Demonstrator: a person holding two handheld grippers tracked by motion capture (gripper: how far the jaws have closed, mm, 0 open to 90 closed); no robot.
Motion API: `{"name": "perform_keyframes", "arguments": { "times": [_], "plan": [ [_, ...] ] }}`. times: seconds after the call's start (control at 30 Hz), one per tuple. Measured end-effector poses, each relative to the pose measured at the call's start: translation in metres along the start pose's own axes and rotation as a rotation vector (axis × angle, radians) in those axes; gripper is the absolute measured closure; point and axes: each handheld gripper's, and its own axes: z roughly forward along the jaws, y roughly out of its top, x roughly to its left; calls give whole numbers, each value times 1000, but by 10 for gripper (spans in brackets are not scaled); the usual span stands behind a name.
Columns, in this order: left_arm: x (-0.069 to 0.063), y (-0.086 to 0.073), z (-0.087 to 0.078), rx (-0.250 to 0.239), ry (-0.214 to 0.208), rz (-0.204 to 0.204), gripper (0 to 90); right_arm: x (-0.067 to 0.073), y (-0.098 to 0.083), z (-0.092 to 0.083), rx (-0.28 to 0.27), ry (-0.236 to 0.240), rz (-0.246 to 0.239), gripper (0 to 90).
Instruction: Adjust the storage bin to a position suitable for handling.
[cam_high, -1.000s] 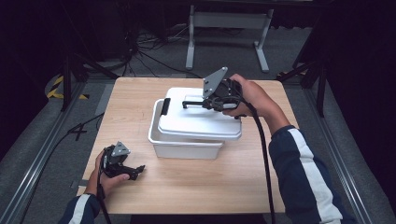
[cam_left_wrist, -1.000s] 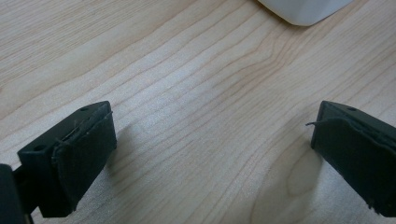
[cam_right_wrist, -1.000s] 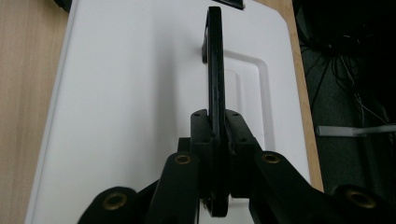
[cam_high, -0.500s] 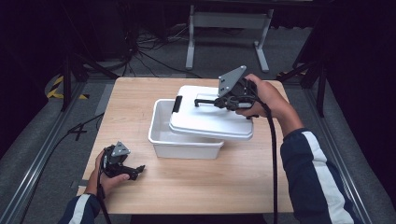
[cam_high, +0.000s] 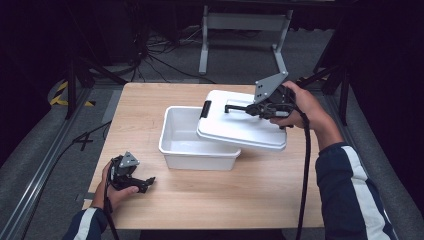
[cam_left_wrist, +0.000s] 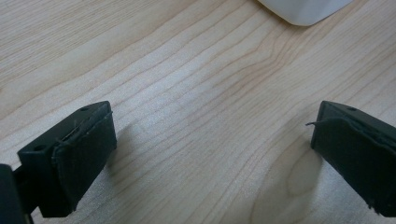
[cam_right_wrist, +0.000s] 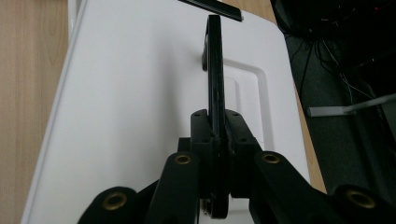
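Since the earlier frames the white lid (cam_high: 243, 128) has travelled toward the right of the high view, leaving the left half of the white bin (cam_high: 192, 145) uncovered; before, it sat squarely over the bin. The left gripper (cam_high: 145, 182) has stayed at the lower left of the frame.

The right gripper (cam_high: 240, 108), held in the person's right hand (cam_high: 300, 106) at the upper right of centre, is pinched on the lid's black handle (cam_right_wrist: 214, 65); the right gripper view shows the handle's thin bar clamped between the two jaws. The lid hangs tilted, its near edge overlapping the bin's right rim, a black latch (cam_high: 205, 109) on its left end.

The left gripper rests low over the wooden table (cam_high: 260, 195), jaws spread wide with bare wood between them, a corner of the bin at the top of its view.
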Motion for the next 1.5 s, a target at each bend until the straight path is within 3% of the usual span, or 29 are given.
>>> {"name": "perform_keyframes", "arguments": {
  "times": [0.63,1.5],
  "plan": [
    [0,0,0,2,0,3,5,-4,-57,-34,0,-51,78,846],
    [0,0,0,3,0,3,5,-7,-134,-52,35,-99,211,846]
  ]
}}
